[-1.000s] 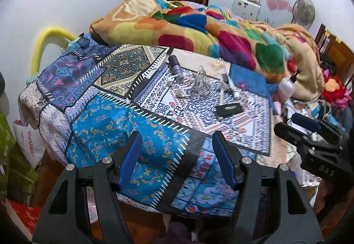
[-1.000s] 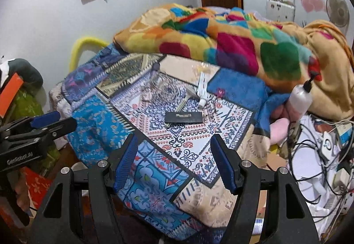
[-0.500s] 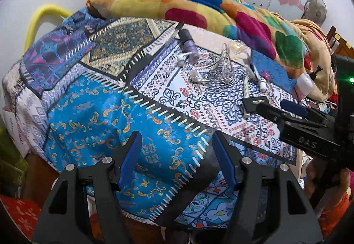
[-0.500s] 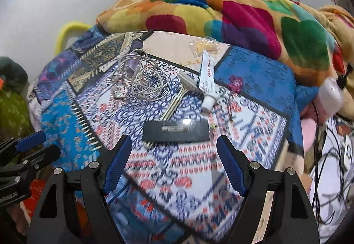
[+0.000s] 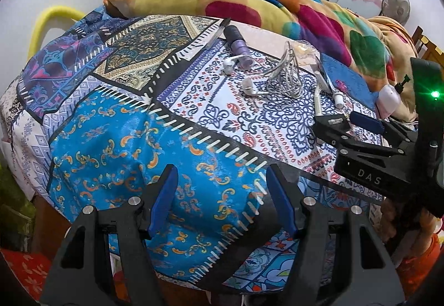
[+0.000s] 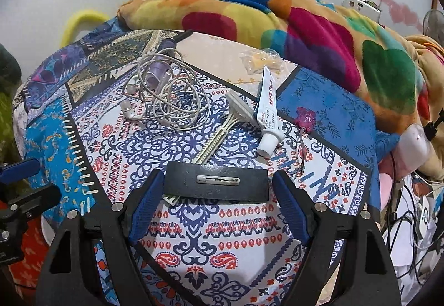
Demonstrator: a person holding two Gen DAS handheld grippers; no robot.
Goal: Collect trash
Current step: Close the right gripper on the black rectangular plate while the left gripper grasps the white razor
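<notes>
Small items lie on a patterned bedspread (image 6: 244, 225). A flat black card with a safety pin (image 6: 216, 186) lies between the fingertips of my right gripper (image 6: 217, 188), which is open around it. Beyond it lie a cream comb (image 6: 222, 129), a white tube (image 6: 267, 111), tangled white earphones (image 6: 169, 98), a purple bottle (image 6: 156, 75) and a crumpled clear wrapper (image 6: 260, 59). My left gripper (image 5: 222, 186) is open and empty over the blue patch of the bedspread (image 5: 116, 139). The right gripper also shows in the left wrist view (image 5: 349, 120).
A bright heart-patterned blanket (image 6: 305, 25) is heaped along the back of the bed. A pink charm (image 6: 305, 118) lies on the blue cloth. A white pump bottle (image 6: 413, 145) and cables (image 6: 410, 211) sit off the bed's right edge. A yellow bar (image 5: 52, 17) stands at left.
Both grippers have moved forward and down toward the bed. The right gripper has closed in until the black card lies between its open fingertips.
</notes>
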